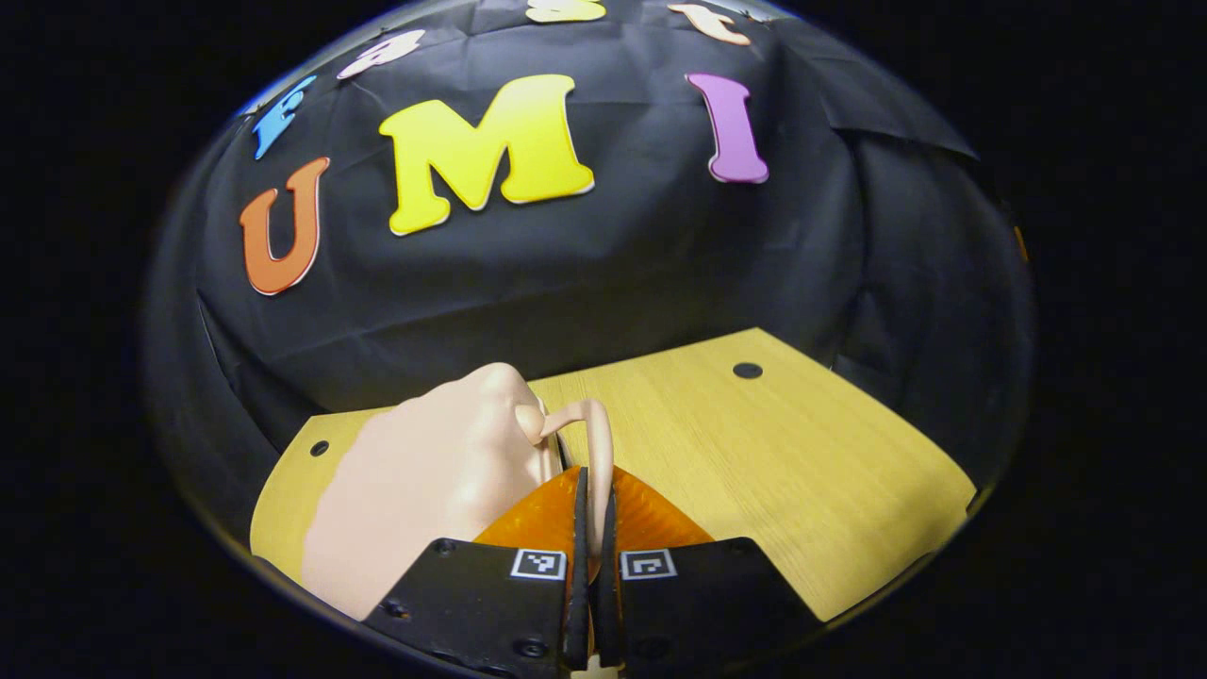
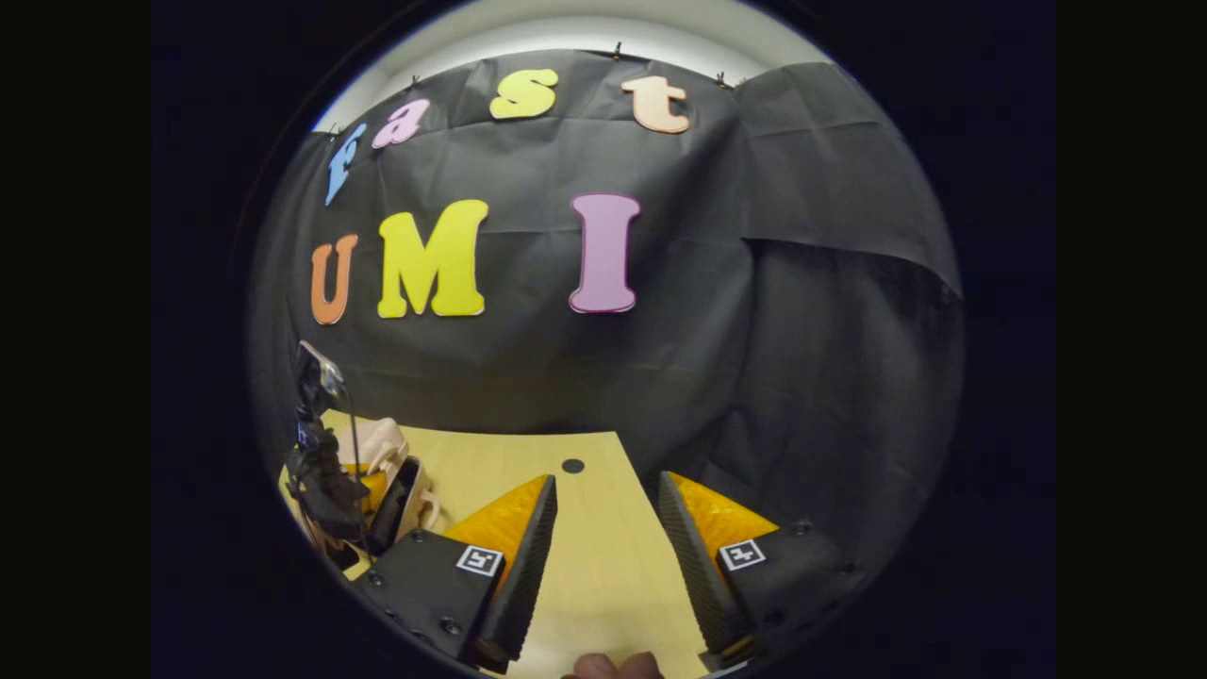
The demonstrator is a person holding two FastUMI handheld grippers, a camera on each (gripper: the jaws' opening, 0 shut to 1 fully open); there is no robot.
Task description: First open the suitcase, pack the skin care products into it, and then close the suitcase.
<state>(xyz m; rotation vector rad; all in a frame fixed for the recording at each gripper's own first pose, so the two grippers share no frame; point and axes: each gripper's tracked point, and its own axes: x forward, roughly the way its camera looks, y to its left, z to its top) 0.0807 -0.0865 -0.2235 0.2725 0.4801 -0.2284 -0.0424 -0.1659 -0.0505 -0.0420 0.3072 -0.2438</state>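
A small pale pink suitcase lies on the wooden table, just ahead and to the left of my left gripper. Its thin looped handle runs down between the left gripper's two fingers, which are shut on it. In the right gripper view the same suitcase shows far off at the left, with the left gripper and its camera mount against it. My right gripper hovers open above bare tabletop, nothing between its fingers.
The table has a light wood top with small dark holes. Black cloth wall stands close behind its far edge and wraps round the right side. A fingertip of the person's hand shows at the bottom of the right gripper view.
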